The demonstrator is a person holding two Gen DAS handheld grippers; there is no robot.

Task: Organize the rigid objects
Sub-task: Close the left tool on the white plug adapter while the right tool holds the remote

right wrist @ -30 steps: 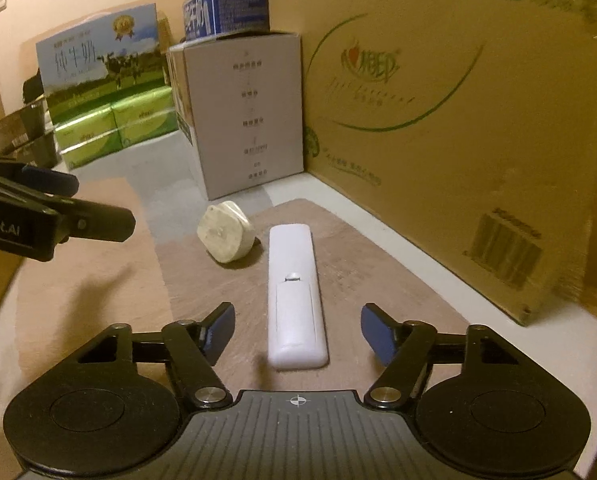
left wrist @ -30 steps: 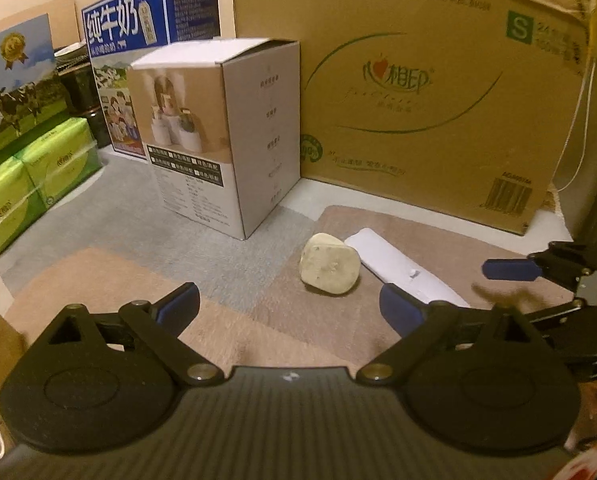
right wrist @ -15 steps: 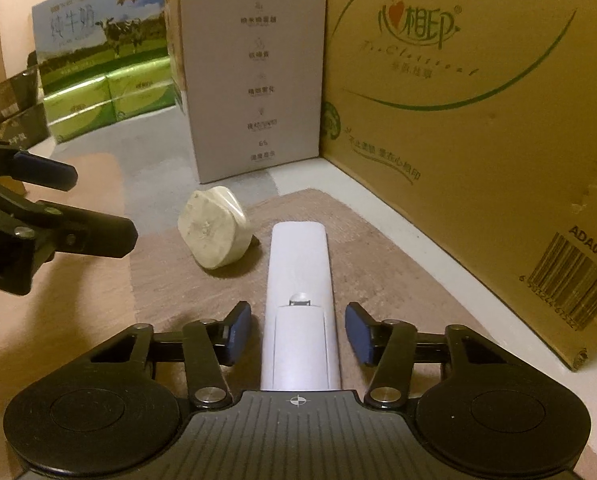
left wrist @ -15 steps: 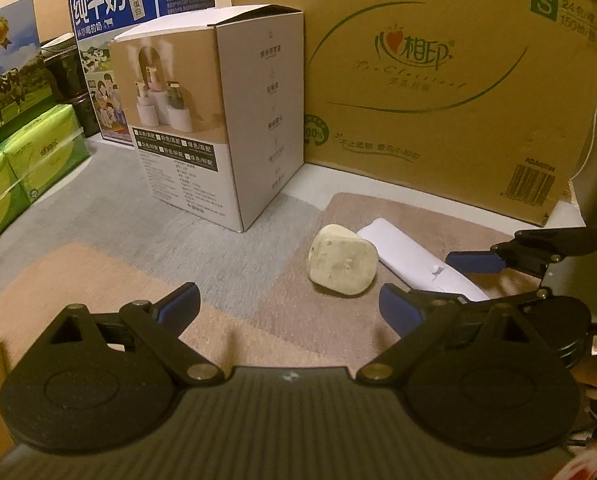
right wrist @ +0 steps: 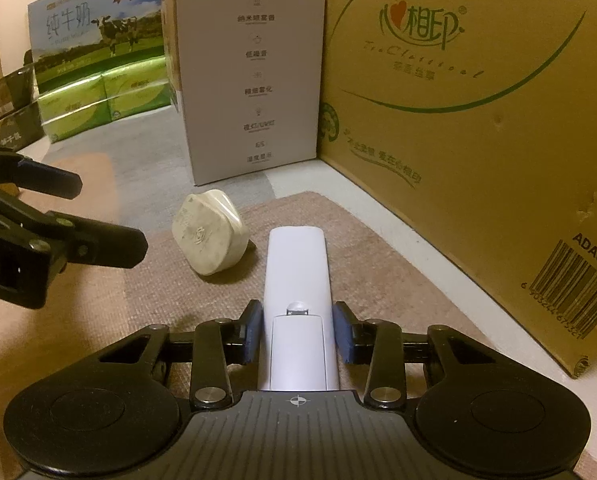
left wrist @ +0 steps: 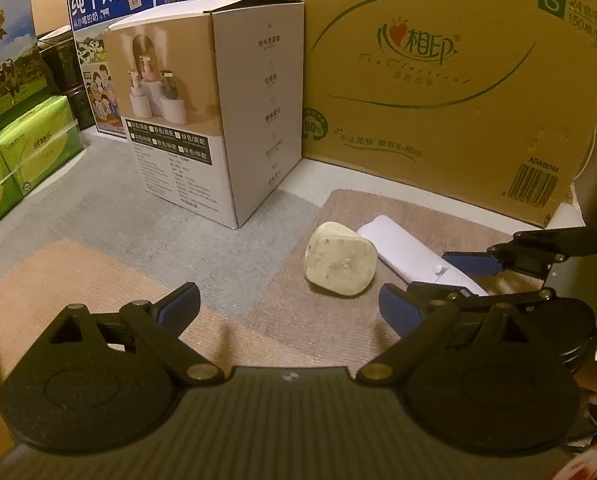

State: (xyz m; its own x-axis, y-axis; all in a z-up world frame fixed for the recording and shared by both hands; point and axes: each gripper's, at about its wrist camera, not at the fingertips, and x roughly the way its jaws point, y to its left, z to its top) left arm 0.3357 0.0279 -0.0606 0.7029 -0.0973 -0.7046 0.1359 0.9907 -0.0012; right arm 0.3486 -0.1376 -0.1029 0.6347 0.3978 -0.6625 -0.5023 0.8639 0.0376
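Clamping down now, the right gripper point(right wrist: 297, 334) has its two blue pads pressed against the long sides of the white remote point(right wrist: 296, 280), which lies face down on the brown mat point(right wrist: 378, 248) with its length running straight along the fingers, probably the reason for this end-on approach, since the narrow width fits the jaws neatly. Half a second ago those pads stood clear of the remote on both sides; a second ago they were wider still and farther back. The left gripper point(left wrist: 288, 306) waits spread wide and empty, facing the pale plug adapter point(left wrist: 341, 259) that sits just beside the remote's far end, likely its own target. It has crept closer to that adapter. Behind them stand the white carton point(left wrist: 222, 120) and the big cardboard box point(left wrist: 438, 80).
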